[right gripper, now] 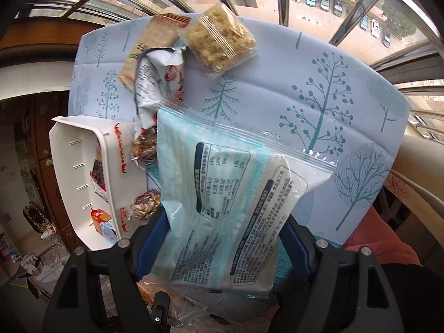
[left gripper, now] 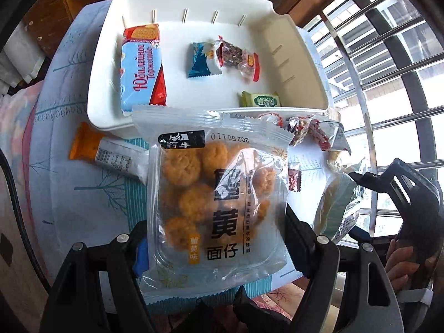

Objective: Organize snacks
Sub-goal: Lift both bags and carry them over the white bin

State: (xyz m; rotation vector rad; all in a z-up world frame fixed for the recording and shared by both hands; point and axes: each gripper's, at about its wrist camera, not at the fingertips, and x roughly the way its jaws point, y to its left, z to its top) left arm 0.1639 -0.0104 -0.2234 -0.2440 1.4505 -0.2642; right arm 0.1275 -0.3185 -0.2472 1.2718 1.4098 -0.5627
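Observation:
My left gripper (left gripper: 215, 238) is shut on a clear pack of orange noodle balls (left gripper: 213, 194), held just in front of the white bin (left gripper: 111, 119). The bin holds a blue biscuit pack (left gripper: 140, 69), a blue wafer (left gripper: 202, 61), a nut candy (left gripper: 236, 55) and a green candy (left gripper: 260, 100). My right gripper (right gripper: 224, 238) is shut on a pale blue snack bag (right gripper: 230, 194), back side up, above the table; it also shows at the right of the left wrist view (left gripper: 335, 205). The bin (right gripper: 69, 149) lies to its left.
The tree-print tablecloth (right gripper: 319, 83) carries loose snacks: a crispy rice block (right gripper: 219, 38), a tan pack (right gripper: 147, 44), a torn white wrapper (right gripper: 155, 83), nut candies (right gripper: 144, 144) and an orange bar (left gripper: 91, 147). Window bars (left gripper: 388, 55) stand beyond the table's edge.

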